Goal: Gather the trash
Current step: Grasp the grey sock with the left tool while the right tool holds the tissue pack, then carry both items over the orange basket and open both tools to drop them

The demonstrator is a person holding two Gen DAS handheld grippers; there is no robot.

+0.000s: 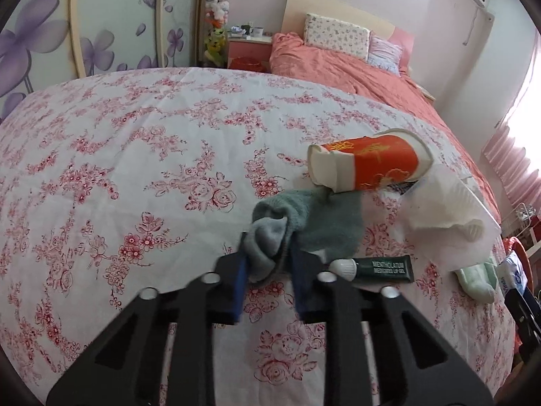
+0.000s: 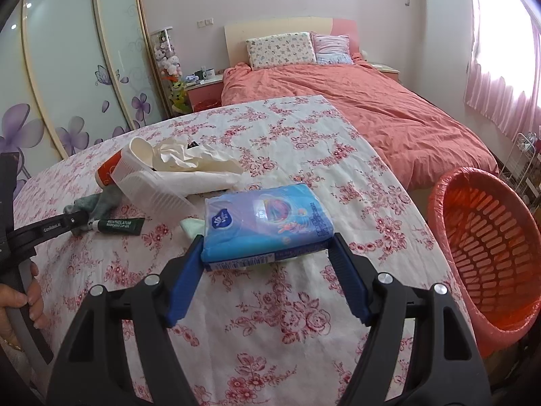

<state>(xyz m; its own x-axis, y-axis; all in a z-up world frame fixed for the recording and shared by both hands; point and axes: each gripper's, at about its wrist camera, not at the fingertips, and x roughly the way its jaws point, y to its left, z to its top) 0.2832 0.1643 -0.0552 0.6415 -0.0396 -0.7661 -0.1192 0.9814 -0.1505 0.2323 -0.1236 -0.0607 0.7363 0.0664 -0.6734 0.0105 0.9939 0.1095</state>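
The left tool point(image 1: 267, 253) has its jaws drawn close together and pinched on the bunched end of a grey-green sock point(image 1: 304, 223) lying on the table point(image 1: 135, 155). The right tool point(image 2: 267, 253) stands wide, its blue pads pressed against both sides of a blue tissue pack point(image 2: 267, 223), which it grips at the near end.

Taking the sock as the landmark: just behind it lies a crushed red and white paper cup point(image 1: 368, 162) on its side, its base touching the sock's far edge. Beside the sock, toward the window, sits a heap of crumpled white tissue paper point(image 1: 439, 209) with a ribbed clear plastic piece point(image 2: 152, 189) against it. In front of the sock, touching its near edge, lies a dark green lip gel tube point(image 1: 378, 269) with a white cap. Farther along past the tube, a pale green sock point(image 1: 476, 279) lies partly under the tissue pack.

The table is covered with a white cloth printed in red flowers. Off its edge on the window side, well apart from the sock, stands a red slatted trash basket point(image 2: 487, 237) lined with a red bag. Beyond the table is a bed point(image 2: 372, 115) with a coral quilt and two pillows, a wardrobe point(image 2: 67, 67) with purple flower doors, and pink curtains point(image 2: 500, 77).
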